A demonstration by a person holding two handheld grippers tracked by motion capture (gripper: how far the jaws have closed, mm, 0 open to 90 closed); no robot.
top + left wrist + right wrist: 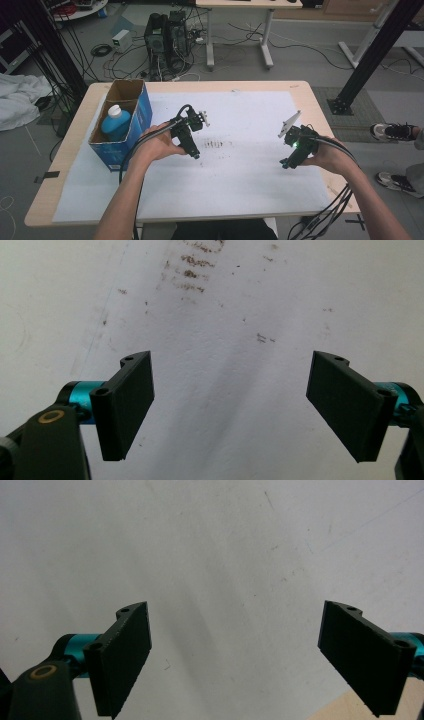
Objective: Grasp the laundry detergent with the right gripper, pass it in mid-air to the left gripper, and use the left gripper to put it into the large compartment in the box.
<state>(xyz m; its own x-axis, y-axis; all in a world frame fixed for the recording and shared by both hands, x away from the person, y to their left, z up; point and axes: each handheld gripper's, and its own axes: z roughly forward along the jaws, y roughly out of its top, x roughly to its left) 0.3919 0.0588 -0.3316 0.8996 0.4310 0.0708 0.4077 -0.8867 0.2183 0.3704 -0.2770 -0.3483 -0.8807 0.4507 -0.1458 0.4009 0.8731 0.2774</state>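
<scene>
Left hand-held gripper (pixel 195 155) hangs just over the white sheet (pixel 250 170), tipped down, its tips hard to make out from above against the person's left hand (pixel 165 145); in its own view (pixel 230 405) the two flat black jaws stand spread wide with nothing between them, only bare sheet and a patch of brownish smudges (pixel 192 265) up at twelve o'clock. Each jaw is a plain rectangular slab, matte, on a teal sleeve. At nine o'clock from that hand-held gripper a blue cardboard box (pixel 137 125) stands open-topped on the worktop (pixel 310 100), one blue bottle (pixel 116 125) with a white cap inside it; the bottle's lower part is hidden by the box wall. The smudges (pixel 215 144) lie between the two hand-held grippers, nearer the left one. Right hand-held gripper (pixel 285 162), held in the right hand (pixel 327 157), carries one grey three-cornered plate and a small green light; in its own view (pixel 235 655) its two jaws are likewise spread wide and hold nothing, with the pale wooden worktop edge (pixel 345 707) showing at five o'clock. Two cables trail back along the forearms. At three o'clock, off the worktop, two shoes (pixel 395 132) rest on the floor, their wearer cut off by the frame.
</scene>
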